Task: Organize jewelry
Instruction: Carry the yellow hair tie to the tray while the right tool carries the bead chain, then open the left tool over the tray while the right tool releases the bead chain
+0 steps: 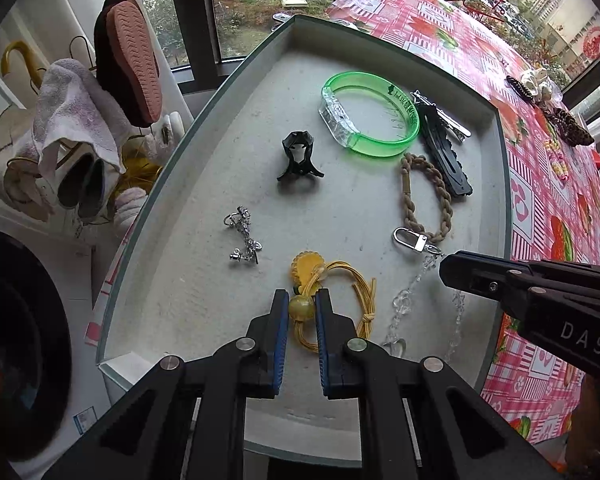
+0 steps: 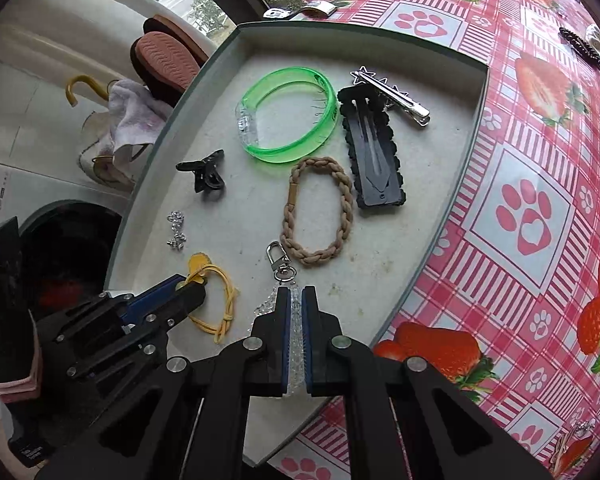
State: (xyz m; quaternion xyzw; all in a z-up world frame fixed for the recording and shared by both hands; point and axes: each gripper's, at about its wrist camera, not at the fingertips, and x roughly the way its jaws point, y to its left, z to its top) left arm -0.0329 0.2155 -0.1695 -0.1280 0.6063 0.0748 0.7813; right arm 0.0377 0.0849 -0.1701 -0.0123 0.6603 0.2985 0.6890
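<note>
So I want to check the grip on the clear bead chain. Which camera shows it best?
The right wrist view: the clear bead chain runs pinched between the right tool. The left wrist view shows only its loose strands trailing on the tray below that tool.

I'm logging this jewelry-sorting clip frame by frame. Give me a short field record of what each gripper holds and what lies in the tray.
left gripper: shut on the yellow hair tie, at its bead
right gripper: shut on the clear bead chain
tray: green bangle, braided loop, black claw clip, black snap clip, star clip, silver earrings
</note>
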